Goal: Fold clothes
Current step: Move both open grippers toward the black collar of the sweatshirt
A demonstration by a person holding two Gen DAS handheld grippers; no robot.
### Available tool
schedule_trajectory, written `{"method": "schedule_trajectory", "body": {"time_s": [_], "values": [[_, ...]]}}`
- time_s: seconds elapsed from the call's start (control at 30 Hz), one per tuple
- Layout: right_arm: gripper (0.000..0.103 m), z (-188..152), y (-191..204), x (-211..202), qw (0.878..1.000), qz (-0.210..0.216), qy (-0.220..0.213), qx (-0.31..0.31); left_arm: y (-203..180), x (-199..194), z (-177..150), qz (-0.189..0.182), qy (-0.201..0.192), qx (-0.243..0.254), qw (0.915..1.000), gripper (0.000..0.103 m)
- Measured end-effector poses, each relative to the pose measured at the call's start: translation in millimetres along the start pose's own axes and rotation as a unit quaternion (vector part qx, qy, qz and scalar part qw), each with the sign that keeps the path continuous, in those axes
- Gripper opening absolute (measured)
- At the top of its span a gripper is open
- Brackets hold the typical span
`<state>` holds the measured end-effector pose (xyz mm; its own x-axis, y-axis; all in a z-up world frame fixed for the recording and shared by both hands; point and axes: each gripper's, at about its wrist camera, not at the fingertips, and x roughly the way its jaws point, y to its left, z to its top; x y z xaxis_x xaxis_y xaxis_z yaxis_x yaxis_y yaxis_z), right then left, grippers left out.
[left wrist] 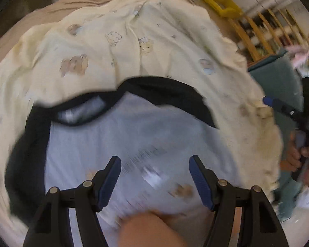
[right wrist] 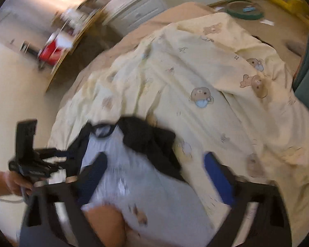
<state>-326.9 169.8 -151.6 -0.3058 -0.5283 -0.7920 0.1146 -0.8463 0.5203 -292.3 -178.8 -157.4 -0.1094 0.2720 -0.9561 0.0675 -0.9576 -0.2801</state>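
A pale blue-white shirt (left wrist: pixel 134 129) with dark navy collar and sleeves (left wrist: pixel 166 90) lies spread on a cream bear-print blanket (left wrist: pixel 92 47). My left gripper (left wrist: pixel 154 162) hangs just above the shirt's chest, its blue pads wide apart with nothing between them. In the right wrist view, my right gripper (right wrist: pixel 154 162) stands open over the same shirt (right wrist: pixel 146 185), near its dark sleeve (right wrist: pixel 150 142). The left gripper (right wrist: pixel 31 160) shows at the left there, held by a hand. The right gripper's blue fingertip (left wrist: pixel 269 100) pokes in at the right of the left wrist view. Both views are motion-blurred.
The blanket (right wrist: pixel 216 65) covers a tan bed (right wrist: pixel 175 14). A bare knee (left wrist: pixel 150 228) sits at the near edge. A yellow plastic item (left wrist: pixel 222 4), wooden rails (left wrist: pixel 263 28) and a teal cushion (left wrist: pixel 282 82) stand at the right. A white dresser (right wrist: pixel 138 10) stands beyond the bed.
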Motion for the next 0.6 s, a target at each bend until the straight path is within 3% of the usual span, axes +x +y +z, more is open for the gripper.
{"method": "schedule_trajectory", "body": {"time_s": [0.1, 0.2, 0.37, 0.43, 0.5, 0.6], "values": [[0.078, -5.6, 5.4, 33.5, 0.998, -0.03, -0.03, 0.045, 17.8, 19.2, 27.5, -0.02, -0.016, 0.018, 0.9995, 0.069], [0.078, -2.2, -4.0, 67.1, 0.996, -0.06, -0.019, 0.056, 32.4, 33.9, 47.9, -0.033, -0.033, 0.011, 0.9988, 0.069], [0.078, 7.9, -40.8, 124.3, 0.996, 0.008, 0.034, 0.087, 41.8, 43.1, 33.7, -0.068, -0.066, -0.055, 0.994, 0.069], [0.05, 7.0, -43.3, 146.0, 0.992, 0.054, 0.072, 0.084, 40.7, 45.4, 17.9, -0.077, -0.073, -0.084, 0.9908, 0.069], [0.012, 3.1, -39.4, 153.8, 0.99, 0.08, 0.084, 0.079, 39.1, 46.0, 0.8, -0.081, -0.082, -0.107, 0.9876, 0.069], [0.009, -1.1, -13.2, 133.3, 0.995, 0.076, 0.061, 0.016, 38.6, 40.9, -18.6, -0.077, -0.096, -0.13, 0.9838, 0.069]]}}
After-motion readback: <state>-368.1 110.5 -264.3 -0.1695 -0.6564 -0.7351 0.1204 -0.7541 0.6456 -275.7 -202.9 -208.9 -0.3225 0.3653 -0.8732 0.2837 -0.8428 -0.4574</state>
